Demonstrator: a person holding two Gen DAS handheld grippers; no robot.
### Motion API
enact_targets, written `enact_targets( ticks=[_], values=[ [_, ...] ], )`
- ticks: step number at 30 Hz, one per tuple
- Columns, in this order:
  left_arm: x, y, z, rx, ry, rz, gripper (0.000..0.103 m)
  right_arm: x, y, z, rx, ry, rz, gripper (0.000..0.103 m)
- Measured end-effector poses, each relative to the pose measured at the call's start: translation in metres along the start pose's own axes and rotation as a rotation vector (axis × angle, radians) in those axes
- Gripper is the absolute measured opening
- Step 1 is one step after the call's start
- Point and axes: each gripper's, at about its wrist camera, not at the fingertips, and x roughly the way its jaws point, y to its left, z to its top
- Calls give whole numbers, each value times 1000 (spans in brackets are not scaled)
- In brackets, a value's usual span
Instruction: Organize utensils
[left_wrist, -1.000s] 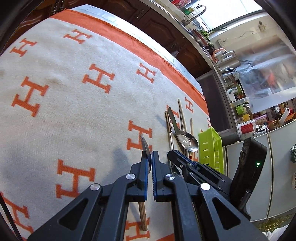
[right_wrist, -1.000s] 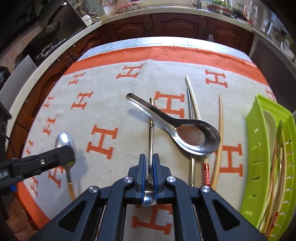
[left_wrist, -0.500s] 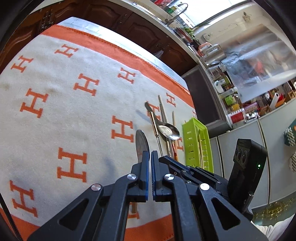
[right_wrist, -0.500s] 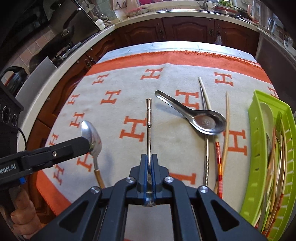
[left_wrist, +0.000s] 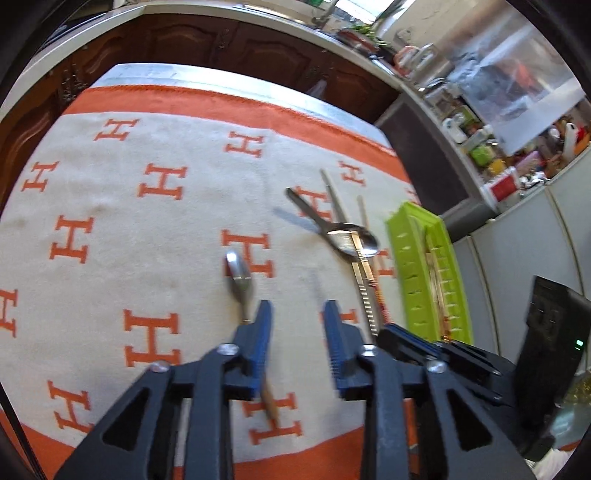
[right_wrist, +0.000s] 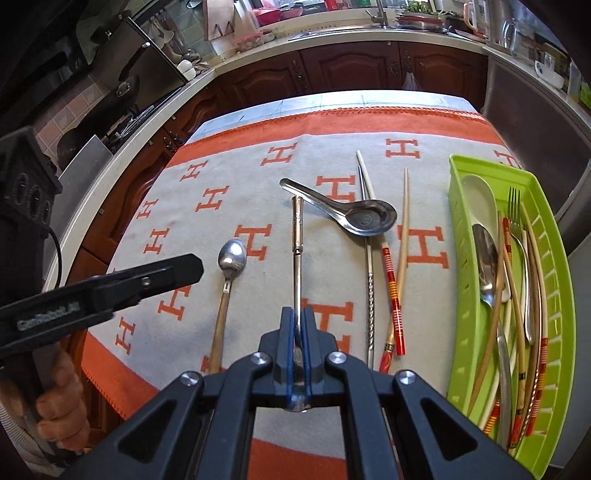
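The right tool is clenched on a thin metal chopstick, which points away from the camera toward 12 o'clock, its far tip in the air above the cloth. The step in hand, as I judge it, is to carry this chopstick to the green tray at 3 o'clock. To do it well, keep the grip firm, because polished steel is slippery and the rod is held near one end, so it can swing or slide. Turn the wrist until the chopstick runs parallel to the long side of the tray, lower it over the pieces already lying there, and open only when it is low — a drop from high can make it bounce out. The left tool is released, its jaws standing apart, with nothing between them; the small spoon with a wooden handle lies on the cloth just at its left finger. The cloth on the bench is soft and woolly, cream with orange letters and an orange border, so thin things sink a little into it. A deep steel soup spoon rests across a twisted metal chopstick, with a red-banded chopstick and a pale wooden chopstick beside it at 1 o'clock. The tray is hard plastic with slotted walls — it already holds spoons, a fork and chopsticks.
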Motion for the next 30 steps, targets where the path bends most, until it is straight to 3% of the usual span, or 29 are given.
enact_targets(
  ticks=[1, 3, 11, 14, 20, 24, 28, 30],
  values=[
    [0, 4, 0, -4, -3, 17, 46, 0, -1, -1, 4, 1, 1, 3],
    [4, 10, -1, -13, -4, 50, 50, 0, -4, -4, 12, 4, 3, 3],
    [42, 28, 0, -86, 41, 82, 49, 2, -6, -6, 22, 12, 6, 3],
    [48, 27, 2, -91, 15, 88, 48, 3, -7, -7, 19, 17, 6, 3],
    [60, 13, 9, -48, -19, 134, 36, 5, -16, -8, 28, 28, 2, 3],
    [67, 4, 9, -4, -37, 173, 5, 4, -22, -7, 39, 24, -1, 3],
    [70, 0, 9, -4, -49, 160, 2, 1, -29, -6, 49, 14, 2, 3],
    [70, 2, 8, -46, -27, 106, 2, -2, -33, -4, 60, 8, 9, 3]
  ],
)
